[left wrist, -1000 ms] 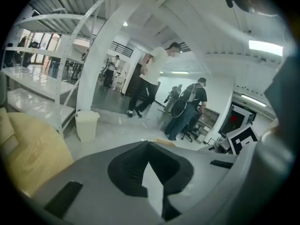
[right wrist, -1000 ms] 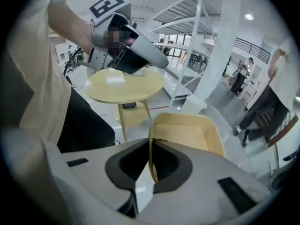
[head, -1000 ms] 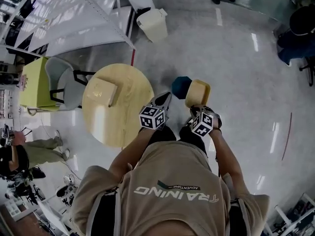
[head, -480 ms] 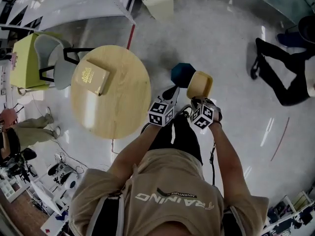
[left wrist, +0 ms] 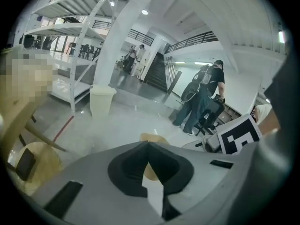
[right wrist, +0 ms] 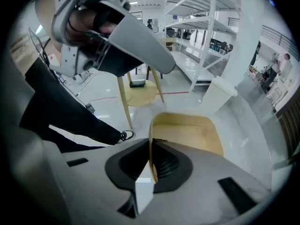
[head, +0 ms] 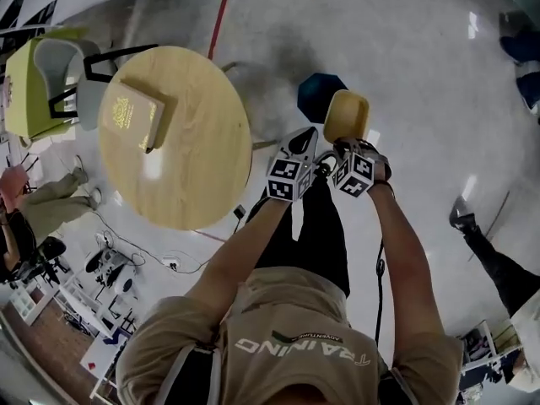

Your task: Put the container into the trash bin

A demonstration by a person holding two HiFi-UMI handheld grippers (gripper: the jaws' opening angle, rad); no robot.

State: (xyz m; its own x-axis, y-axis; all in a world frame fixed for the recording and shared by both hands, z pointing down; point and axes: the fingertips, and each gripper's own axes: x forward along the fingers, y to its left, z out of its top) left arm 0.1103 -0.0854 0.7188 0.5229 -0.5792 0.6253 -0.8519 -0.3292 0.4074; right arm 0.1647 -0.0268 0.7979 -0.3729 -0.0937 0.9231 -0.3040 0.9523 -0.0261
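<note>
The right gripper (right wrist: pixel 151 149) pinches the tan container's (right wrist: pixel 187 132) rim over the floor; the left gripper's (left wrist: pixel 148 146) jaws meet, empty.

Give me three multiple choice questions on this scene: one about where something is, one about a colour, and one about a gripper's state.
1. Where does the flat tan box lie?
A. on the round wooden table
B. on the floor
C. on the green chair

2. What colour is the container in the right gripper?
A. red
B. pale yellow-tan
C. black

3. How do the jaws of the left gripper stand?
A. wide apart
B. shut on the container
C. shut on nothing

Answers: 1 A, the head view shows it resting on the tabletop. 2 B, both the head and right gripper views show it tan. 3 C, the jaws meet with nothing between them.
</note>
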